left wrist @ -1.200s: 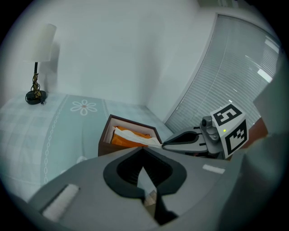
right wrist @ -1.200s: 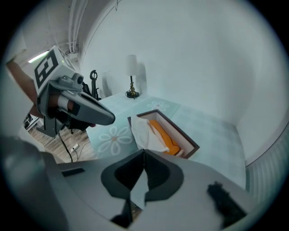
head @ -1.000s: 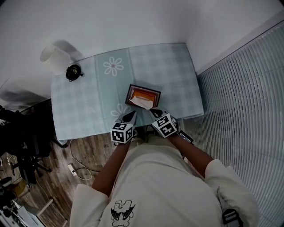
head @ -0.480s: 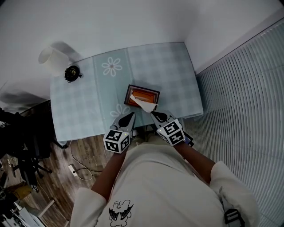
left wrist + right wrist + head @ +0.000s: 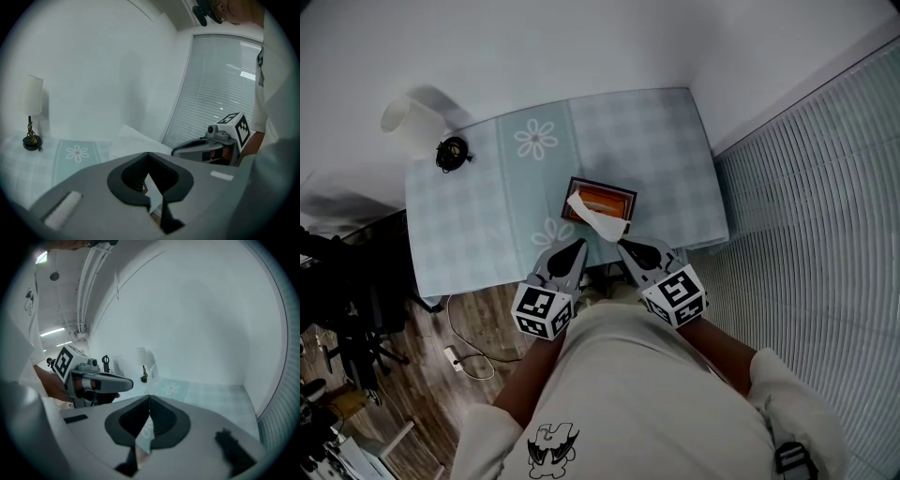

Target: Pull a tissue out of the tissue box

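Note:
The tissue box (image 5: 602, 199), dark brown with an orange top, lies on the pale teal flowered tablecloth (image 5: 656, 150) near its front edge. A white tissue (image 5: 596, 219) stretches out of the box up to my right gripper (image 5: 622, 245), which is shut on its near corner. In the left gripper view the same tissue (image 5: 133, 138) hangs as a white sheet just left of the right gripper's tip (image 5: 174, 151). My left gripper (image 5: 578, 243) hovers beside it, left of the tissue, jaws together and holding nothing. Its closed tips (image 5: 148, 154) show no tissue between them.
A small black-based lamp (image 5: 454, 151) with a white shade (image 5: 407, 123) stands at the table's far left corner. White blinds (image 5: 825, 216) run along the right. Below the table's left side are wooden floor, cables (image 5: 469, 352) and dark chair legs (image 5: 347, 309).
Both grippers have risen and drawn back toward the person. The tissue, a small tuft at the box before, now stretches out longer from the box to the right gripper.

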`<move>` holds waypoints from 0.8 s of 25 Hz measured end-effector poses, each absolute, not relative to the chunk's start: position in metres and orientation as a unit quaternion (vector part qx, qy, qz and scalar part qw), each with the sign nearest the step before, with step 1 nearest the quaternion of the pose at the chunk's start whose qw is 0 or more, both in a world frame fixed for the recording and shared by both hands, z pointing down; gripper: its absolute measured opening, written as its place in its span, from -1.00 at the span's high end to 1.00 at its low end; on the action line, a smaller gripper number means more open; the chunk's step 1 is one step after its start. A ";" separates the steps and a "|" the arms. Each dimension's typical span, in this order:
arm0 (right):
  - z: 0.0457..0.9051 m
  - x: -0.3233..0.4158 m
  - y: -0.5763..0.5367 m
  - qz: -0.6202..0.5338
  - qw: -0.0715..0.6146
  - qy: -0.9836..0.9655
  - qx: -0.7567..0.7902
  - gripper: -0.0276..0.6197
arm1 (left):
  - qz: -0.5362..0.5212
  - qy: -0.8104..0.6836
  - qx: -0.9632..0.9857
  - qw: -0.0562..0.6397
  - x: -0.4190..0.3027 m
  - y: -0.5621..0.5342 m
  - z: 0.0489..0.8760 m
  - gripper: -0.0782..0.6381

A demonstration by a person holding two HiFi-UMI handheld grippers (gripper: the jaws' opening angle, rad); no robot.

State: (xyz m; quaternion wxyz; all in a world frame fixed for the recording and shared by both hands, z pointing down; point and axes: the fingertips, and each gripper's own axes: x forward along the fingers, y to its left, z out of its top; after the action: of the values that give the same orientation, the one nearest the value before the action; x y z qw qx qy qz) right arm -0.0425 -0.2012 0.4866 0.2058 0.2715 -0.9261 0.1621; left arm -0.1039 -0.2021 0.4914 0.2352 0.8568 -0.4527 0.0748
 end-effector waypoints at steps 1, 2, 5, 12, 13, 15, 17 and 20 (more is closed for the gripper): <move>0.481 -0.042 -0.199 0.165 0.197 -0.928 0.270 0.87 | 0.073 -0.451 0.859 0.231 -0.102 -0.199 0.487 0.76; 0.476 -0.042 -0.196 0.168 0.189 -0.929 0.270 0.87 | 0.070 -0.449 0.862 0.226 -0.101 -0.195 0.482 0.76; 0.470 -0.040 -0.190 0.168 0.174 -0.931 0.275 0.87 | 0.065 -0.448 0.865 0.215 -0.097 -0.186 0.478 0.76; 0.474 -0.043 -0.187 0.176 0.173 -0.927 0.283 0.87 | 0.065 -0.449 0.865 0.215 -0.096 -0.189 0.479 0.76; 0.473 -0.042 -0.187 0.175 0.173 -0.927 0.283 0.87 | 0.065 -0.449 0.865 0.213 -0.096 -0.189 0.478 0.76; 0.472 -0.042 -0.186 0.171 0.172 -0.928 0.282 0.87 | 0.065 -0.452 0.864 0.213 -0.097 -0.189 0.478 0.76; 0.473 -0.041 -0.186 0.170 0.172 -0.928 0.284 0.87 | 0.064 -0.454 0.862 0.216 -0.097 -0.188 0.479 0.76; 0.475 -0.040 -0.186 0.174 0.172 -0.926 0.287 0.87 | 0.064 -0.455 0.861 0.220 -0.096 -0.186 0.481 0.76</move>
State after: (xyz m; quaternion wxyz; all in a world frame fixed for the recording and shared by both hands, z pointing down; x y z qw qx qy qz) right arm -0.0401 -0.1864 0.4753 0.1718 0.2866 -0.9262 0.1744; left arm -0.0956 -0.1858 0.4813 0.2203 0.8606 -0.4548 0.0635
